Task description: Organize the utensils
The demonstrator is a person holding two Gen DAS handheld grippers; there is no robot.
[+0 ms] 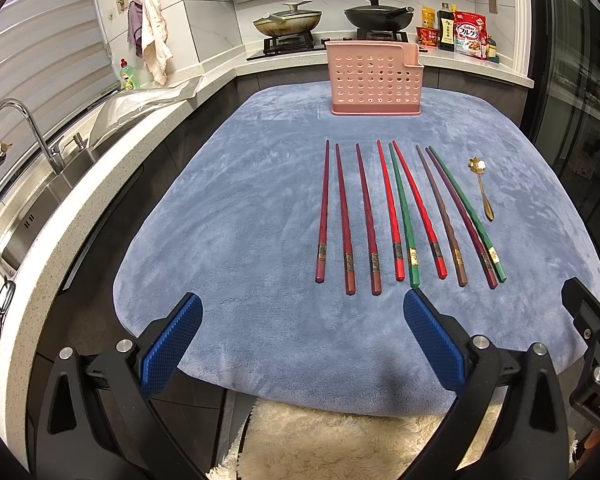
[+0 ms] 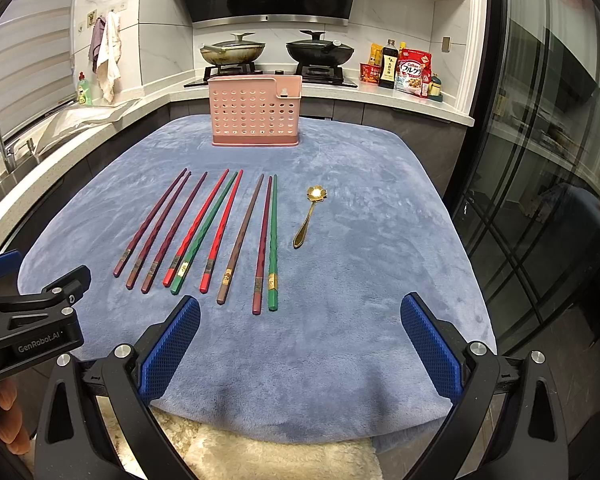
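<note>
**Chopsticks laid lengthwise toward the holder**

Nine chopsticks (image 2: 204, 236) and a gold spoon (image 2: 309, 216) lie on the blue cloth (image 2: 380, 280), long axes running toward the pink holder (image 2: 256, 112), thin tips nearest it. Left gripper (image 1: 302, 312) and right gripper (image 2: 300, 316) hover level at the cloth's near edge, both spread wide, empty.

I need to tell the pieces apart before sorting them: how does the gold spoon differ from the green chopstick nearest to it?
The gold spoon is metal-looking and shiny; the green chopstick is matte with a gold band near its thick end. The spoon is far shorter than the chopstick. The spoon ends in a flower-shaped bowl; the chopstick tapers to a thin tip. Both lie flat on the blue cloth, pointing towards the pink holder, untouched.
</note>
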